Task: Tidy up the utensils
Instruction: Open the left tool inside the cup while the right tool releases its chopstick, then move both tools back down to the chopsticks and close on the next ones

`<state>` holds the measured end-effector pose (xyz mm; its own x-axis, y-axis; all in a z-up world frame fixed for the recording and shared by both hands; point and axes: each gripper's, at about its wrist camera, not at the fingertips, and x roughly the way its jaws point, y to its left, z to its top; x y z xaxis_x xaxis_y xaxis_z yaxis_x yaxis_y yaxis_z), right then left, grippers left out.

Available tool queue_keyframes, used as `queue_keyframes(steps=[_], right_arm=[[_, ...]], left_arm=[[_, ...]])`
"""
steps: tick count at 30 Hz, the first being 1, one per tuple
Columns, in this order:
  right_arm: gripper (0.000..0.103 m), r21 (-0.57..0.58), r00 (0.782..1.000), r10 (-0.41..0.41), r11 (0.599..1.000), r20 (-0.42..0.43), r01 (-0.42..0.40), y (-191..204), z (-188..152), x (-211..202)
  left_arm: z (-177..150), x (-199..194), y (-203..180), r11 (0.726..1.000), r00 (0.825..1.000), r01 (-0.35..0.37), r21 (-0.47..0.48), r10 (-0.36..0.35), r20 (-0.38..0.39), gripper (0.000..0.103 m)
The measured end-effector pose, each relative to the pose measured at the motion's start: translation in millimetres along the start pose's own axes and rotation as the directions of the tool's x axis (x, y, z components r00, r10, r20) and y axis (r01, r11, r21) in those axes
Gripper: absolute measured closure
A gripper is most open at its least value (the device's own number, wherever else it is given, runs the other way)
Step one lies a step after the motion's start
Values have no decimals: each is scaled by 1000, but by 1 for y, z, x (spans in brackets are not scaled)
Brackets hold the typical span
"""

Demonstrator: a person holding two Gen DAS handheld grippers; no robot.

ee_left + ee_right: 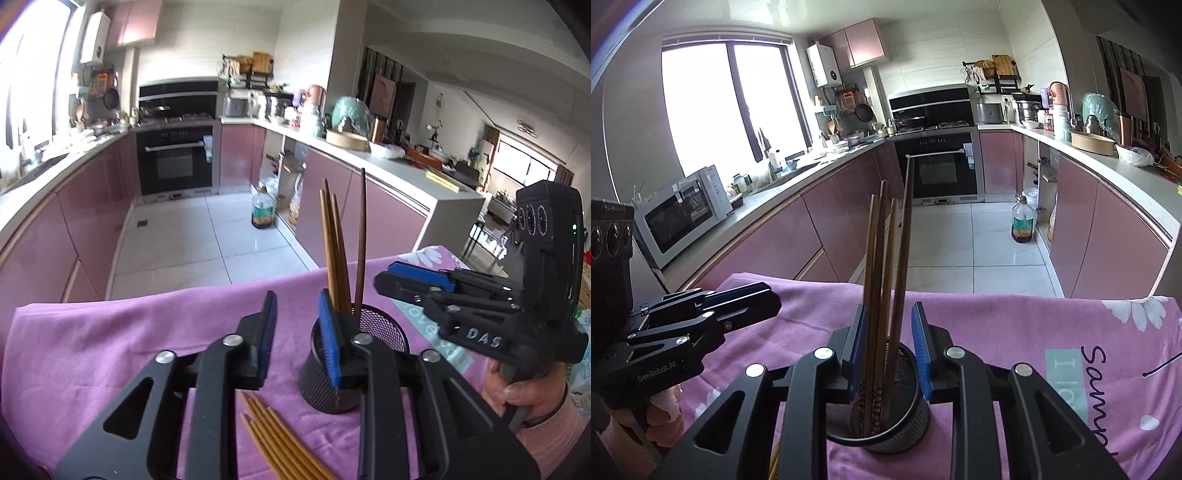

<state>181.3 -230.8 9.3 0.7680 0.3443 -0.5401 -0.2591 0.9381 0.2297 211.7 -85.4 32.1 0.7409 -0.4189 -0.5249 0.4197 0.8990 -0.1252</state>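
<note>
I am working over a pink cloth (pixel 979 325) in a kitchen. My right gripper (pixel 890 343) is hanging slightly open around chopsticks (pixel 886 258) standing in the mesh cup (pixel 908 424); my left gripper (pixel 295 332) is hanging open, empty, beside it.

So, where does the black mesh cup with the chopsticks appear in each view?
Left wrist view: the mesh cup stands right of centre, low.
Right wrist view: it stands at the bottom centre, behind the jaws.
Shared landmark: the oil bottle on the floor.

Upright chopsticks (pixel 886 266) fill the mesh cup (pixel 916 421) before you. Loose chopsticks (pixel 280 439) block the cloth (pixel 110 339) beside it; leftward the cloth lies bare.
</note>
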Motion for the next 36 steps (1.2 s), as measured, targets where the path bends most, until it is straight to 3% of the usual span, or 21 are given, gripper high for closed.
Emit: queue_keyframes(steps=[6, 9, 12, 14, 18, 22, 27, 36], right_arm=[[71, -63, 993, 100, 993, 56, -96, 21, -16, -36], [69, -102, 988, 149, 984, 32, -145, 36, -30, -43], [69, -116, 984, 176, 977, -30, -178, 48, -49, -37], [69, -115, 980, 184, 974, -81, -193, 53, -61, -28], [69, -94, 966, 173, 977, -190, -193, 58, -89, -1], [69, -85, 953, 151, 980, -264, -179, 62, -111, 17], [69, -98, 950, 122, 983, -287, -156, 67, -122, 21], [69, -102, 951, 94, 986, -296, -129, 66, -126, 21]], left_arm=[[-23, -37, 7, 999, 997, -38, 3, 38, 67, 67], [-40, -53, 14, 997, 995, -72, -8, 72, 74, 58], [-57, -64, 24, 994, 992, -105, -34, 107, 66, 56], [-70, -66, 32, 993, 994, -104, -59, 107, 39, 49], [-100, -60, 39, 989, 990, -137, -63, 135, -38, 49], [-133, -45, 43, 988, 983, -132, -78, 120, -142, 49], [-156, -29, 37, 989, 972, -125, -80, 106, -211, 49], [-165, -14, 22, 992, 960, -108, -68, 86, -266, 49]])
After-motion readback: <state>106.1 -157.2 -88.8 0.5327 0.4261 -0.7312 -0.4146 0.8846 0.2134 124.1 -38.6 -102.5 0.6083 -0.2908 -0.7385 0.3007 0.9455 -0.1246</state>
